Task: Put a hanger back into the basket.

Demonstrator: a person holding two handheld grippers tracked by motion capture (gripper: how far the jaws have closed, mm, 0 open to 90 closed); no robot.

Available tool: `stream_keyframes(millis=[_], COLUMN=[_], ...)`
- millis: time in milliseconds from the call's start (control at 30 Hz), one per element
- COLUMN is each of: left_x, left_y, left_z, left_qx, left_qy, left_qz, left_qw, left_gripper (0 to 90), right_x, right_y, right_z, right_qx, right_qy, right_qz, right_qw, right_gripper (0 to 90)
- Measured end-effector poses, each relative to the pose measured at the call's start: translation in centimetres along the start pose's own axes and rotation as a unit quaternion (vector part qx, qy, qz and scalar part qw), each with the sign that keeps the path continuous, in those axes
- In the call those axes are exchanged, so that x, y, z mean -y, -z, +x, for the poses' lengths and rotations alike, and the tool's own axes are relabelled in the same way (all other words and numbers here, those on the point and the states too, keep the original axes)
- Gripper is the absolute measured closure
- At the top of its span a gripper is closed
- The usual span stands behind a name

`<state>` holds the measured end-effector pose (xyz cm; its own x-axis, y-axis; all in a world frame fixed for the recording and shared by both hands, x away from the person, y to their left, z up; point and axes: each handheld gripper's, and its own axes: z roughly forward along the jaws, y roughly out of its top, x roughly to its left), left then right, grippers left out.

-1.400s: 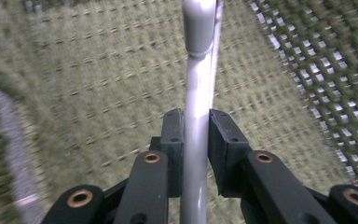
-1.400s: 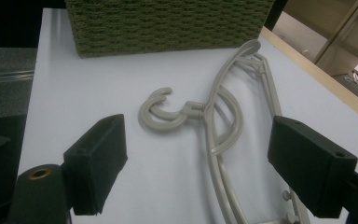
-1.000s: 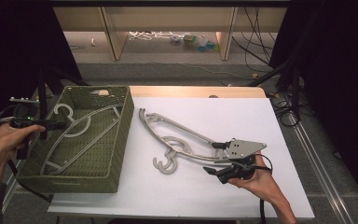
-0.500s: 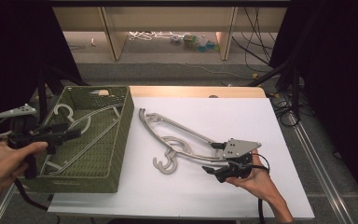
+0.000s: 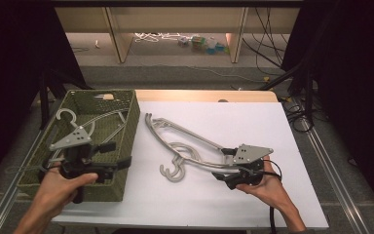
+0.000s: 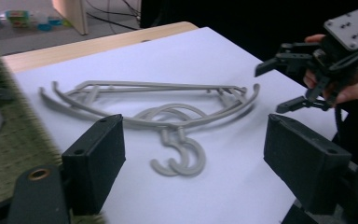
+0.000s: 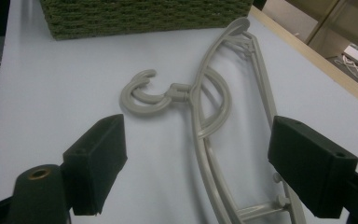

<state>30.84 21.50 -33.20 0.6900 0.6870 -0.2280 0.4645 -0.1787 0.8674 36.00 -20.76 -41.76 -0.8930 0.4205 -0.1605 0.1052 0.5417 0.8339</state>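
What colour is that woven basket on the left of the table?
The basket is olive green, with a woven texture; the high view shows it best.

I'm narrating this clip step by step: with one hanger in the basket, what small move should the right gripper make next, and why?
Probably ease the right gripper forward and close on the near end of the stacked hangers. Its jaws stand open and empty with that end between them, while the left gripper, open too, hangs over the green basket.
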Motion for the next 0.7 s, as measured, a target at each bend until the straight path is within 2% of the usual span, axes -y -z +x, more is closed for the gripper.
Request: stream_keyframes(millis=[67,133,267,367,433,500,600,700], left_x=[0.3,0.6,1.3,1.9,2.5,3.0,3.8,4.0], left_y=[-0.9,-1.7,-3.1,-4.7,-5.9,-6.9,-8.4,-9.0], left_z=[-0.6,-1.1,-1.8,-2.4,-2.7,-2.9,-3.0,-3.1], left_qx=[0.014,0.015,0.019,0.024,0.025,0.028,0.033,0.036], left_qy=[-0.005,-0.01,-0.005,-0.014,-0.019,-0.021,-0.014,-0.015], left_qz=[0.001,0.003,-0.004,0.009,0.009,0.023,0.026,0.028], left_qw=[0.9999,0.9998,0.9998,0.9996,0.9995,0.9991,0.999,0.9988], left_gripper=[19.9,19.8,19.9,19.9,19.9,19.8,19.6,19.5], right_x=[0.1,0.3,0.5,0.7,0.8,0.9,0.9,0.9], right_y=[-0.1,-0.2,-0.3,-0.3,-0.3,-0.3,-0.4,-0.4], right_z=[-0.1,-0.1,-0.3,-0.4,-0.5,-0.5,-0.5,-0.5], right_qx=[0.001,0.004,0.006,0.006,0.006,0.008,0.007,0.008], right_qy=[-0.001,-0.004,-0.008,-0.011,-0.01,-0.011,-0.01,-0.009], right_qz=[0.001,0.0,0.0,0.001,0.002,0.002,0.003,0.005], right_qw=[1.0,1.0,1.0,0.9999,0.9999,0.9999,0.9999,0.9999], right_gripper=[20.1,19.8,19.7,19.7,19.7,19.7,19.8,19.8])
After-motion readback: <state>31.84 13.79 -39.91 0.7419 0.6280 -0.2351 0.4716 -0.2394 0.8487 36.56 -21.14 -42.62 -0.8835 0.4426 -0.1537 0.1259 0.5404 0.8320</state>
